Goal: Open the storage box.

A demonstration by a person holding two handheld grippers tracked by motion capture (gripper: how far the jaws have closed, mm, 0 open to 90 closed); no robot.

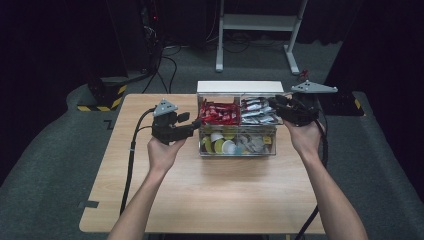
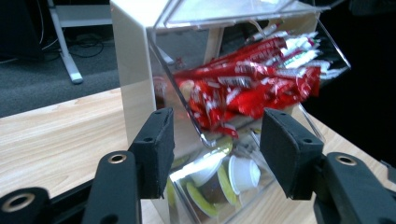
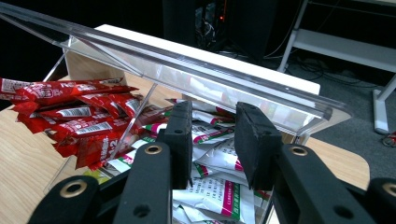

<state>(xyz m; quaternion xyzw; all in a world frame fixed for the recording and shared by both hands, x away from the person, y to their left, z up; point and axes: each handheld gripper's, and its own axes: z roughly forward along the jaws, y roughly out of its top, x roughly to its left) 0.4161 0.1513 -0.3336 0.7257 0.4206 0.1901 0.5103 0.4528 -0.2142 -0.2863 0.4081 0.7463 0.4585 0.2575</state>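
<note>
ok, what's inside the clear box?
Box: red sachets upper left, white sachets upper right, small cups in the lower bin. Right tongs sit over the white sachets, covering some; what's under the piles can't be seen.

Raised clear lid (image 3: 196,70) — overhead obstacle

I see the pale wooden table (image 1: 210,195) evenly lit, dark surroundings, glare on the clear acrylic organiser box (image 2: 187,119), and blurred red sachets (image 2: 247,88).
</note>
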